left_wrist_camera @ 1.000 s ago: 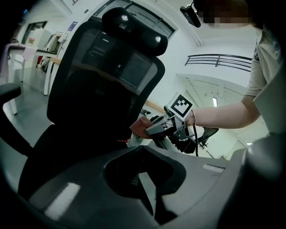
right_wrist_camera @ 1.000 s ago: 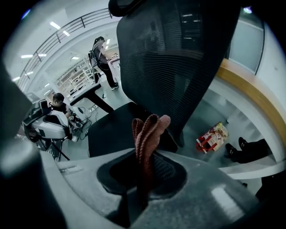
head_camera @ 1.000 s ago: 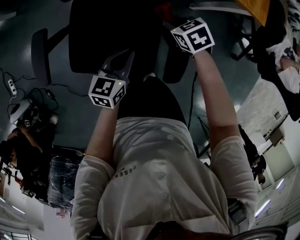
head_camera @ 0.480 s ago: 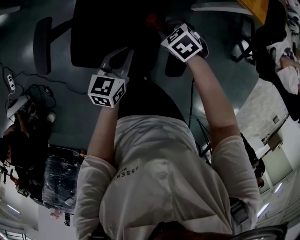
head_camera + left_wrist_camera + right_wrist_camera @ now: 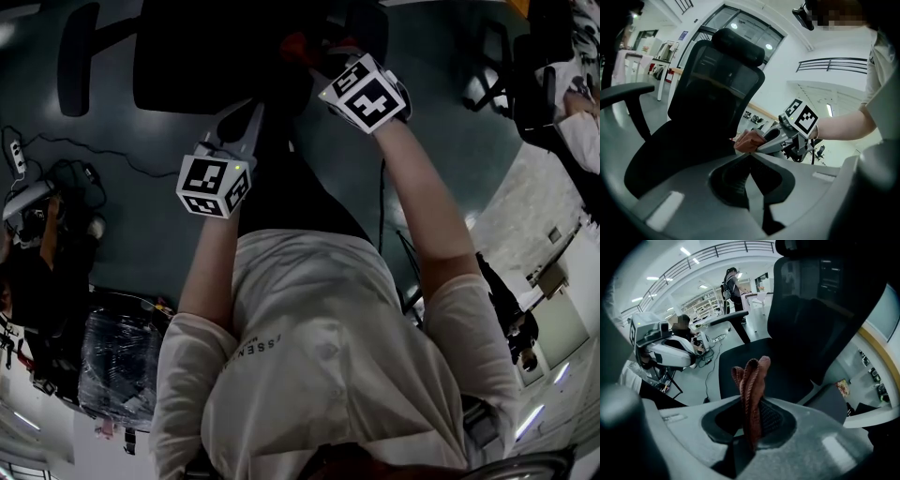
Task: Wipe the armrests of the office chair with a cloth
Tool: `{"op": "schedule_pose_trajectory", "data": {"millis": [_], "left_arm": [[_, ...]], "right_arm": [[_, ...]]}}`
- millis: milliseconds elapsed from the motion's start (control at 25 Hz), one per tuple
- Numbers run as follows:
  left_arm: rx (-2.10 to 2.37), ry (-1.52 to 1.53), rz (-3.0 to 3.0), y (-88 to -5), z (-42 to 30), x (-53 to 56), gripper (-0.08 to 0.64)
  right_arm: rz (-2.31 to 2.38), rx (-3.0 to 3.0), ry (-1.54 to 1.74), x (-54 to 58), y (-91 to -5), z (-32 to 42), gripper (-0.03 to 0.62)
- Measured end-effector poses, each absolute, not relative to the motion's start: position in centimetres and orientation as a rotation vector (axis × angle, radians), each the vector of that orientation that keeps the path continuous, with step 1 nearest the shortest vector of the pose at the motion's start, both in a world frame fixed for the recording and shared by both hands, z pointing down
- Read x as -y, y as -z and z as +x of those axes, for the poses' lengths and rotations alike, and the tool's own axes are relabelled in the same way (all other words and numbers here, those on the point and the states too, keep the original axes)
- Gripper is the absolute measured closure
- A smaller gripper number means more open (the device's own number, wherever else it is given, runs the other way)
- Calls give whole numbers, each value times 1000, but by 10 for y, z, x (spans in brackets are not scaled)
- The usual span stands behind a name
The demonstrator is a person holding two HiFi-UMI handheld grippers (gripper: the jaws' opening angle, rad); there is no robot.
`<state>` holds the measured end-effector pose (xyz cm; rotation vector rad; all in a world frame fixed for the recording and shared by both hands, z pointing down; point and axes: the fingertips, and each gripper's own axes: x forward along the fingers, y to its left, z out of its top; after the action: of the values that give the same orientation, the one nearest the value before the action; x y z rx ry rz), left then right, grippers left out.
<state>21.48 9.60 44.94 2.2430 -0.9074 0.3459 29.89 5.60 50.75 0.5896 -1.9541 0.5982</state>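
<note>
A black office chair [image 5: 211,56] stands in front of me, its left armrest [image 5: 74,56] out to the side. My right gripper [image 5: 317,58] reaches over the seat, shut on a folded red-brown cloth [image 5: 296,44]. In the right gripper view the cloth [image 5: 751,378] sticks up from between the jaws, in front of the seat [image 5: 740,359] and backrest [image 5: 820,301]; the near armrest [image 5: 830,401] lies to the right, apart from the cloth. My left gripper [image 5: 249,111] hovers beside the seat, shut with nothing in it; its view shows the cloth [image 5: 749,140] and the far armrest [image 5: 623,91].
A power strip and cables [image 5: 21,171] lie on the floor at the left, with a wrapped bin [image 5: 120,361] nearer me. One person sits at a desk [image 5: 682,326] and another stands [image 5: 732,284] beyond the chair. Desks and other chairs [image 5: 544,84] crowd the right.
My right gripper has carried the cloth leftward, from above the right armrest to over the seat edge. The chair has slid up in the head view. The left gripper has hardly moved.
</note>
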Motion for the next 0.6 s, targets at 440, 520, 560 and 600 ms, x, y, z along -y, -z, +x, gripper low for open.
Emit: {"op": "schedule_pose_trajectory", "data": {"millis": [440,520,560,600], "left_arm": [[964,-343,2227,-454,207,-157,542],[977,-351,2221,-455,206,-167,543],[982,-352,2219,-455,205,-172,543],[988,-353,2219,-455,203,-177,543]], "right_arm": [[640,2025,-562,-126,-500,280,545],[618,2031,-558,-139,-500,277,545],[605,2033,-566,-145,-500,275,545],[592,2034,-588,-152,-501,273,545]]}}
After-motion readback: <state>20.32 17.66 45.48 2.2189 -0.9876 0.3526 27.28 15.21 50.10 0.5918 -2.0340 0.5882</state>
